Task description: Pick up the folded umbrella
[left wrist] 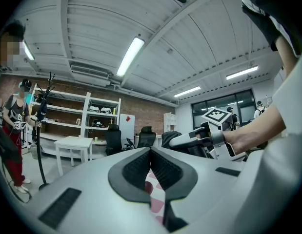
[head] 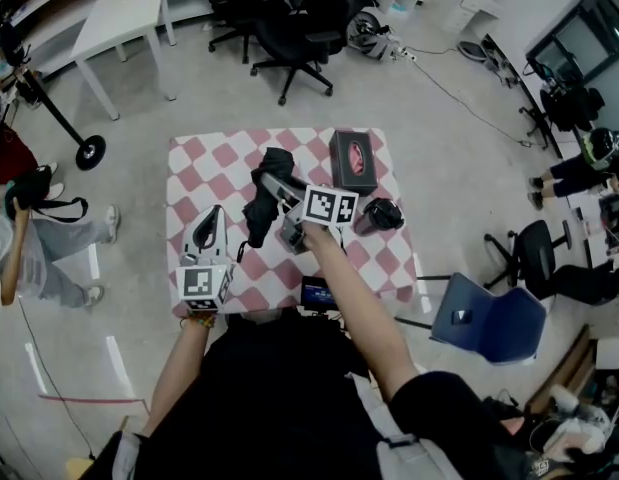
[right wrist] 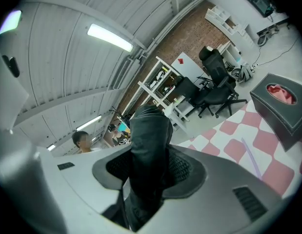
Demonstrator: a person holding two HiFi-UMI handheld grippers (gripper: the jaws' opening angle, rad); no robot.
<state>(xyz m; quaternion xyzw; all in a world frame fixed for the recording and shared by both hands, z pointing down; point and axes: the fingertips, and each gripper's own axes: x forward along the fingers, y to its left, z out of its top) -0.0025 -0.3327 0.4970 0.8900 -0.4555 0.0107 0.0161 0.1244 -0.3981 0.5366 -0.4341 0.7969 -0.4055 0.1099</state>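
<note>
Your head camera looks steeply down from above your shoulders onto the checkered bench (head: 204, 163), with the floor and office chairs (head: 289, 28) beyond it. The camera on your left gripper (left wrist: 151, 150) sits just behind its fingers (left wrist: 136, 169) and looks level across the room at the shelves (left wrist: 92, 111), catching your right gripper (left wrist: 182, 141) at the right. Your right gripper's camera rides equally close; the folded umbrella (right wrist: 148, 165) blocks its middle. It is rolled sideways and faces over the bench toward the same chairs and shelves. All three views share the bench's checkered top.
</note>
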